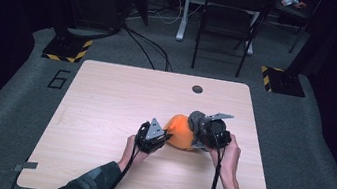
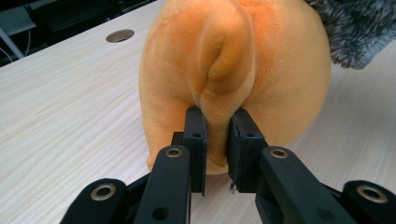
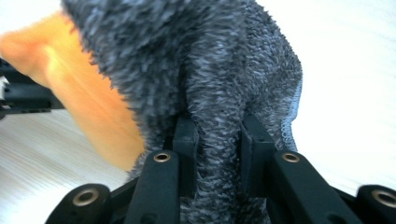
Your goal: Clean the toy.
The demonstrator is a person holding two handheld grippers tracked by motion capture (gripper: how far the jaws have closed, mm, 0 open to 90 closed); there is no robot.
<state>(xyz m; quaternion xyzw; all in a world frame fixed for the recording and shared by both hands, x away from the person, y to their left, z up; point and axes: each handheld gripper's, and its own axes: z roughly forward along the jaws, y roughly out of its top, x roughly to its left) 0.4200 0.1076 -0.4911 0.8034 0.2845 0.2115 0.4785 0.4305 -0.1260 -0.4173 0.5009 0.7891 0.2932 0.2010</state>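
Orange plush toy [image 1: 180, 131] sits on the wooden table [image 1: 102, 115], a little right of centre and toward the person's side. Round, soft body; in the left gripper view a raised fold or seam runs down the side facing that camera [image 2: 224, 60]. A grey fuzzy fabric piece [image 1: 196, 120], sock-like with a stitched edge, is pulled over the toy's right end; in the right gripper view it covers most of the orange [image 3: 79, 93], which shows at the left.

Left gripper [image 1: 160, 136]: at the toy's left end, touching it. Jaws drawn close together, pinching a narrow ridge of orange plush [image 2: 217, 135] just below the fold. Plush bulges above the pinch. Grey three-cornered plate on top of the gripper, tilted.

Right gripper [image 1: 200, 129]: at the toy's right end, against the grey fabric. Jaws narrow, clamped on a bunched pleat of the grey fabric [image 3: 217, 154]; fuzz spills over both jaw tips. Whether plush is caught under the fabric cannot be told.

The two grippers face each other across the toy, one at each end. Both hands low over the table, forearms in dark patterned sleeves [image 1: 92, 184] coming in from the near edge, a cable trailing from each gripper.

Farther out: a round dark hole [image 1: 197, 89] in the table near its far edge, well apart from the toy. Beyond the table, grey floor, a dark folding chair [image 1: 228, 22], loose cables, and two black bases with yellow-black hazard stripes [image 1: 67, 49].
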